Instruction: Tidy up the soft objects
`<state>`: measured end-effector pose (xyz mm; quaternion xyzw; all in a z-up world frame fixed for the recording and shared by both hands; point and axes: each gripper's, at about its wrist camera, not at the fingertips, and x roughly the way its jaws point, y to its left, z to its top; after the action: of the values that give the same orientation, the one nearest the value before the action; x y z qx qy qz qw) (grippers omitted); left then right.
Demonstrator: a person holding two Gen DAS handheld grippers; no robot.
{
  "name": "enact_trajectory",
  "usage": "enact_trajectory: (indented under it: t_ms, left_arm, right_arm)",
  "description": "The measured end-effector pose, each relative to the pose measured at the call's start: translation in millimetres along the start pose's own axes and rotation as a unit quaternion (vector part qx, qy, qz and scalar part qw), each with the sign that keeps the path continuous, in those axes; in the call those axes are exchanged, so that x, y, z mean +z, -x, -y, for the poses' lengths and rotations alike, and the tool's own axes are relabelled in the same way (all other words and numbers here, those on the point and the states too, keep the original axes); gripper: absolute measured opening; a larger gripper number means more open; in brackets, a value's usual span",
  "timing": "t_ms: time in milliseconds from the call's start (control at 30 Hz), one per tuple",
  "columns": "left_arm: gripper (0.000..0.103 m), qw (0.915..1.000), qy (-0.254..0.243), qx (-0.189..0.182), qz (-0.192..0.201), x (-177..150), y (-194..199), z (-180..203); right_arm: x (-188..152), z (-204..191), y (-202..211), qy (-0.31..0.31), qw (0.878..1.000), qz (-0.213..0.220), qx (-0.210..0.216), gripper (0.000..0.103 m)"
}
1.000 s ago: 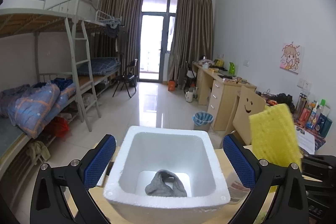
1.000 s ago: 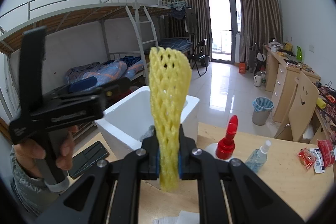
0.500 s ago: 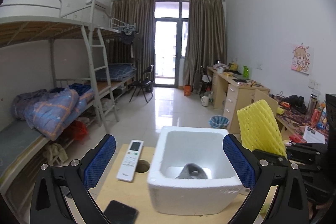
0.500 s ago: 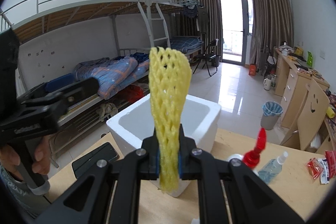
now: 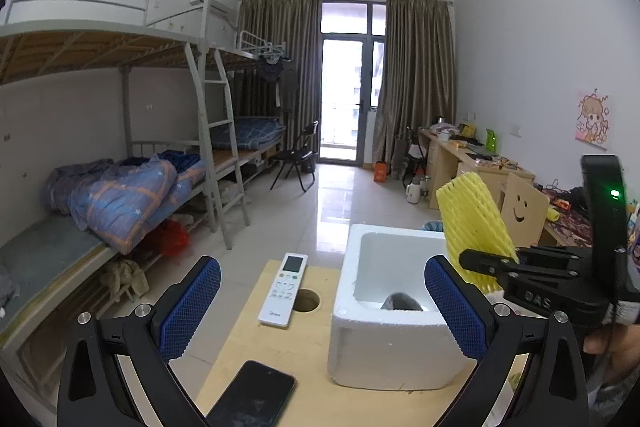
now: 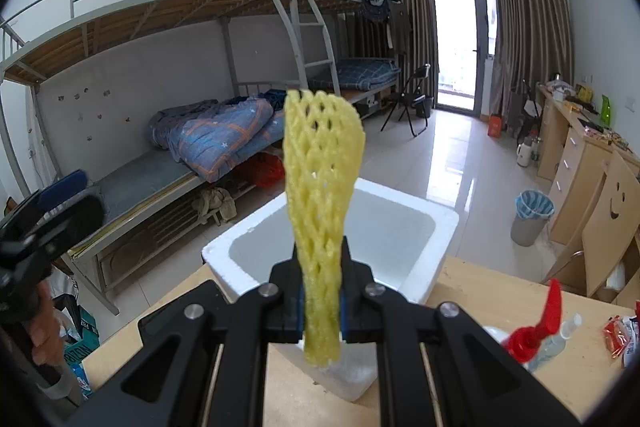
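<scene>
Two blue-padded jaws of the left gripper (image 5: 322, 307) stand spread and level above the wooden counter (image 5: 304, 359), flanking the white rectangular foam box (image 5: 384, 351) at its far edge. "DAS" reads on the neighbouring tool.

Right view: the right gripper (image 6: 322, 305) points forward, jaws pinching the upright yellow foam net sleeve (image 6: 320, 187) before the box.

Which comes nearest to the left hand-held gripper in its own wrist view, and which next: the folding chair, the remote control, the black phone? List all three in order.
1. Black phone: on the desk, between the left hand-held gripper fingers.
2. Remote control: further along the desk, beside the round hole.
3. Folding chair: far across the floor, near the balcony door.
</scene>
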<state>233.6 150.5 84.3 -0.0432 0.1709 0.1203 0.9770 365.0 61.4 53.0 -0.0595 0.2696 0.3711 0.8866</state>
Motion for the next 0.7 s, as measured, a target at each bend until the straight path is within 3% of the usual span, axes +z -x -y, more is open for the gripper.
enact_trajectory:
  t_ms: [267,433,533,700]
  left_arm:
    - [0.102,1.0000,0.007,0.003,0.000,-5.8,9.0,-6.4]
    - [0.102,0.9998,0.016,0.009,0.007,-9.0,13.5,-10.0]
    - [0.102,0.9998,0.019,0.006,0.004,-13.4,15.4,-13.8]
    - [0.102,0.9997,0.023,0.002,0.000,-19.9,18.3,-13.2]
  right_arm:
    - [-1.4,4.0,-16.6,-0.007,1.000,-0.020,-0.013,0.018]
    - [-0.7,5.0,-15.5,-0.010,1.000,-0.019,-0.015,0.052]
    - [1.2,5.6,-12.3,-0.014,1.000,-0.017,-0.014,0.064]
    - [1.6,1.2,0.9,-0.010,1.000,-0.008,-0.019,0.075]
